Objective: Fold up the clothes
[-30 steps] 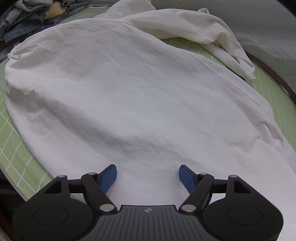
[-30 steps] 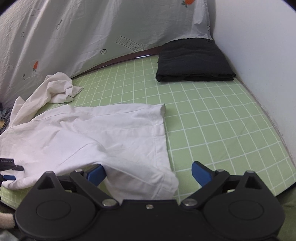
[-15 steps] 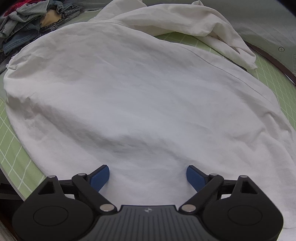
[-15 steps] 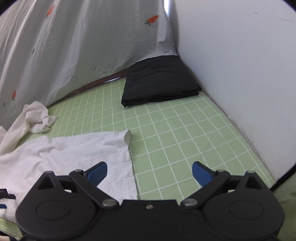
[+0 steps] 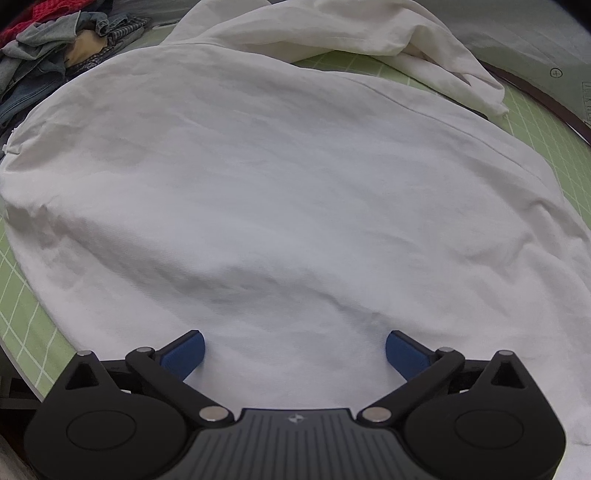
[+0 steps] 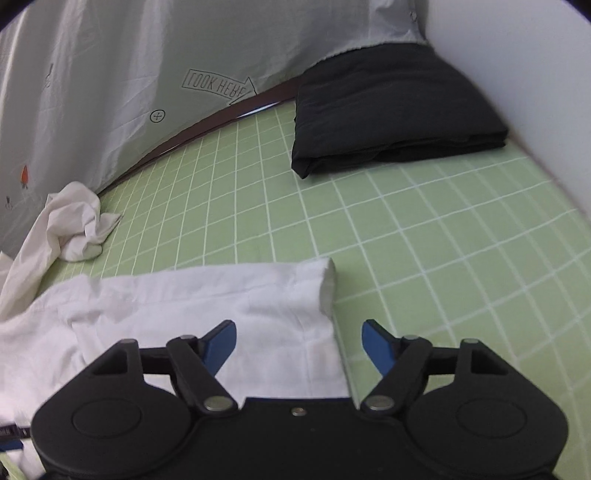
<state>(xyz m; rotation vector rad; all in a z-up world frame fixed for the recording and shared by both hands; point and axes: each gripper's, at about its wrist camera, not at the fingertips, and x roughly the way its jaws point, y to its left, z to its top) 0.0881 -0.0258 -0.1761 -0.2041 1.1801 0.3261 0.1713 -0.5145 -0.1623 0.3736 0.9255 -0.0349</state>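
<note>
- White cotton, thin and limp: the shirt (image 5: 295,184) lies spread on the green grid mat (image 6: 424,258) of the tabletop, one sleeve (image 5: 388,33) bunched at the far side.
- It looks light and soft; it will sag and crease wherever you lift it, so expect no stiffness.
- Your left claw (image 5: 293,350) hovers spread wide over the near cloth, gripping nothing.
- Your right claw (image 6: 299,343) is likewise released, straddling the shirt's side edge (image 6: 325,295).
- Pinch at an edge or corner, through every layer, both sides level, or the fold will skew.
- Keep clear of the folded black garment (image 6: 391,110) and the clothes pile (image 5: 48,51).
</note>
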